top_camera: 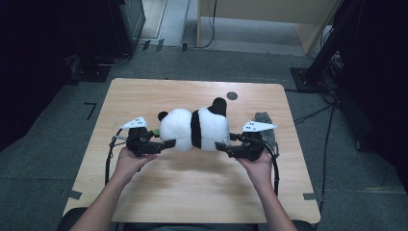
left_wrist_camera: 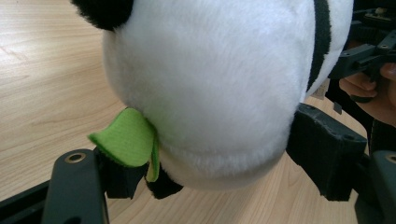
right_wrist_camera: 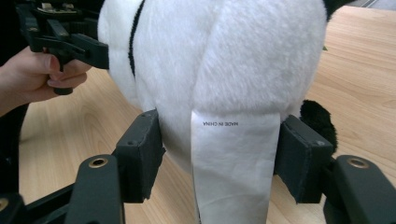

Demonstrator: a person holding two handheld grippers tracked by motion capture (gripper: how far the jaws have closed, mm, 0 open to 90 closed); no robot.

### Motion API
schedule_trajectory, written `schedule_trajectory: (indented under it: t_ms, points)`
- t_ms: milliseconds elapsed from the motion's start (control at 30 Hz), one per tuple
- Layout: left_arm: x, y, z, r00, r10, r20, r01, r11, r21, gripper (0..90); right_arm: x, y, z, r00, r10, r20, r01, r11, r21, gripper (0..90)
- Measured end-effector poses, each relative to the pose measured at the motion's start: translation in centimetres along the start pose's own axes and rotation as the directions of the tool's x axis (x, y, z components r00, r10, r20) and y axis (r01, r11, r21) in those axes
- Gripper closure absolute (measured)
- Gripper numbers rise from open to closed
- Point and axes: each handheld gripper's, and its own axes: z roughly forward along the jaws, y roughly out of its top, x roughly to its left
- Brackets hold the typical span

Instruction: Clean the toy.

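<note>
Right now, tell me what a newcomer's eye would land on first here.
A white and black toy panda lies at the middle of the wooden table, pinched from both ends by the left gripper and the right gripper. A green tab pokes out beside one left jaw, and a white label hangs between the right jaws.

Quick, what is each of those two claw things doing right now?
Left gripper: closed on the head end of the plush panda.
Right gripper: closed on the panda's rear end, beside its white tag.
</note>
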Motion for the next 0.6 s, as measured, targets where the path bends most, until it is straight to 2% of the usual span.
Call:
schedule_trajectory:
  t_ms: [67, 167, 233, 333, 500, 567, 600]
  points:
    - [0.1, -0.03, -0.12, 1.0, -0.009, 0.001, 0.009, 1.0, -0.001, 25.0, 0.08, -0.03, 0.0, 0.9999, 0.01, -0.003, -0.01, 1.0, 0.005, 38.1]
    - [0.24, -0.1, -0.28, 0.9998, -0.017, 0.01, 0.017, 0.9999, 0.001, 25.1, 0.44, 0.0, -0.15, 0.999, 0.045, -0.003, -0.045, 0.999, 0.018, 47.5]
    - [0.14, -0.17, -0.32, 1.0, 0.003, -0.004, -0.003, 1.0, 0.008, 25.2, 0.68, 0.18, -0.2, 0.9979, 0.064, 0.013, -0.064, 0.998, 0.015, 47.7]
    - [-0.02, -0.41, -0.1, 0.9991, 0.029, -0.032, -0.028, 0.9994, 0.021, 26.3, 0.69, 0.14, -0.01, 0.9979, 0.052, 0.039, -0.052, 0.999, 0.008, 45.0]
    - [0.2, -0.72, 0.27, 0.998, -0.005, -0.063, 0.007, 0.9995, 0.031, 35.5, 0.28, -0.13, 0.46, 0.9986, 0.043, 0.031, -0.044, 0.999, 0.028, 41.3]
    - [0.15, -0.59, 0.4, 0.9951, -0.024, -0.096, 0.027, 0.9991, 0.032, 40.0, 0.53, -0.09, 0.62, 0.999, 0.026, 0.037, -0.027, 0.999, 0.043, 41.3]
    - [0.22, -0.53, 0.39, 0.9948, -0.04, -0.094, 0.042, 0.9989, 0.021, 41.4, 0.69, -0.04, 0.68, 0.9992, 0.008, 0.039, -0.01, 0.999, 0.053, 41.3]
